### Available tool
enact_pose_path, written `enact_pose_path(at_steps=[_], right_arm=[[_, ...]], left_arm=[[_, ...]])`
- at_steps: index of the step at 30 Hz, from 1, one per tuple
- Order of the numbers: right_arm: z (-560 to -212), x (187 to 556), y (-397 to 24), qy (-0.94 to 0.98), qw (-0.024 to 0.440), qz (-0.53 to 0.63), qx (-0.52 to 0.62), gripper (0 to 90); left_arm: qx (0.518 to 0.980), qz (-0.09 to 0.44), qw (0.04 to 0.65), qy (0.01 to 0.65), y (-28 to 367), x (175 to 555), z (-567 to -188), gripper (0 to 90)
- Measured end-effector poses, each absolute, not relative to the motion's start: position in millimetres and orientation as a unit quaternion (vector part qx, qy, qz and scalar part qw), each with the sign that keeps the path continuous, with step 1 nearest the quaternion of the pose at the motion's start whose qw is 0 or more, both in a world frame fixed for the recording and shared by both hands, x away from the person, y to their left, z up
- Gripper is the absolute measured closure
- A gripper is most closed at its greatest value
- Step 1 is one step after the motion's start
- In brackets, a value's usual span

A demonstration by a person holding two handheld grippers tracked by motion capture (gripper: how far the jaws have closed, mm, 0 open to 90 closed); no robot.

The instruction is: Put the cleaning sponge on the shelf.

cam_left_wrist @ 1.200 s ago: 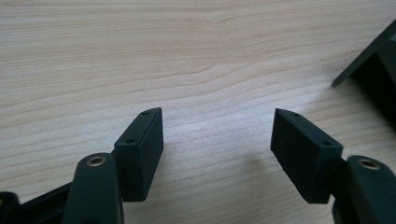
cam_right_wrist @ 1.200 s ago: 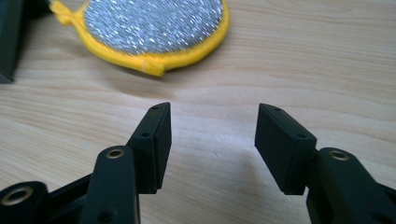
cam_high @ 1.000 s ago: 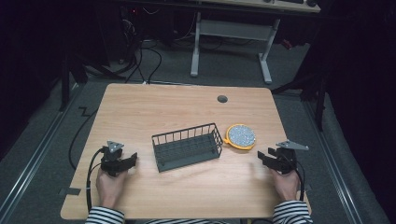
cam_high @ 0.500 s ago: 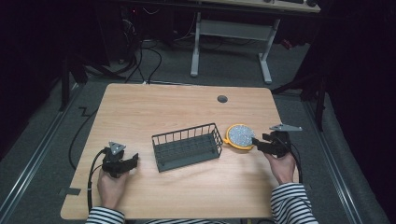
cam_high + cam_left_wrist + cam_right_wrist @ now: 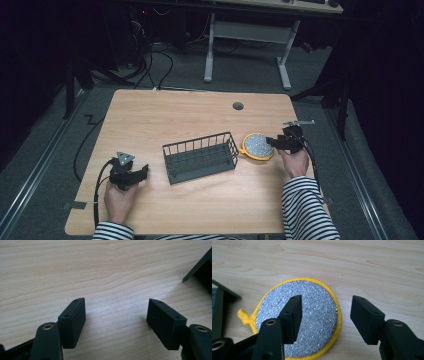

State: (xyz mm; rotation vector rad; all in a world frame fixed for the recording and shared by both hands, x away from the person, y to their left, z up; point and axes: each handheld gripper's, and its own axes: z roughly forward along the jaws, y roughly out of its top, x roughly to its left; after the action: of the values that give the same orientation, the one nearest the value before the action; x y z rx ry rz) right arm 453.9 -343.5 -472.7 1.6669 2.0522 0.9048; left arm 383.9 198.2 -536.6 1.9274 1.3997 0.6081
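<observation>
The right tool (image 5: 274, 142), jaws wide and holding nothing, hovers over the round silver-and-yellow scrubber (image 5: 257, 145) right of the wire basket (image 5: 200, 157). The left tool (image 5: 142, 171) has just been opening, nothing between its jaws.

I'm looking at my left gripper (image 5: 145, 170): a black body carrying a grey three-cornered plate on top, with a black cable looping away from it. My right gripper (image 5: 270, 142) is wearing the same matte black, a flat grey plate above it and a cable trailing along the arm. Up close, I'm seeing blocky rectangular black pads (image 5: 72, 322), each showing two small screw holes along its edge, hinged on black links with brass-coloured rivets. Both sleeves are showing black-and-white stripes.
</observation>
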Motion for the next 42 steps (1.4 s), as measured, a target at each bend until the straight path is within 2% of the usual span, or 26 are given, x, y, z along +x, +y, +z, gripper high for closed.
enact_pose_path(at_steps=[12, 29, 30, 37, 40, 41, 42], right_arm=[[-491, 466, -345, 0.707, 0.15, 0.323, 0.611, 44.9], [-496, 471, -350, 0.71, 0.108, 0.306, 0.625, 50.0], [-497, 472, -351, 0.712, 0.101, 0.309, 0.622, 54.0], [-499, 474, -351, 0.714, 0.093, 0.303, 0.625, 61.6], [-497, 473, -348, 0.722, 0.098, 0.294, 0.619, 70.4], [-497, 473, -348, 0.722, 0.098, 0.294, 0.619, 70.4], [-497, 473, -349, 0.723, 0.099, 0.294, 0.618, 75.6]], left_arm=[[0.737, 0.234, 0.332, 0.541, 198, 384, -537, 30.5], [0.737, 0.234, 0.332, 0.54, 198, 384, -537, 30.5], [0.737, 0.234, 0.332, 0.54, 198, 384, -537, 30.5], [0.737, 0.234, 0.332, 0.54, 198, 384, -537, 30.5], [0.737, 0.234, 0.332, 0.54, 198, 384, -537, 30.5], [0.737, 0.234, 0.332, 0.54, 198, 384, -537, 30.5], [0.737, 0.234, 0.332, 0.54, 198, 384, -537, 30.5]])
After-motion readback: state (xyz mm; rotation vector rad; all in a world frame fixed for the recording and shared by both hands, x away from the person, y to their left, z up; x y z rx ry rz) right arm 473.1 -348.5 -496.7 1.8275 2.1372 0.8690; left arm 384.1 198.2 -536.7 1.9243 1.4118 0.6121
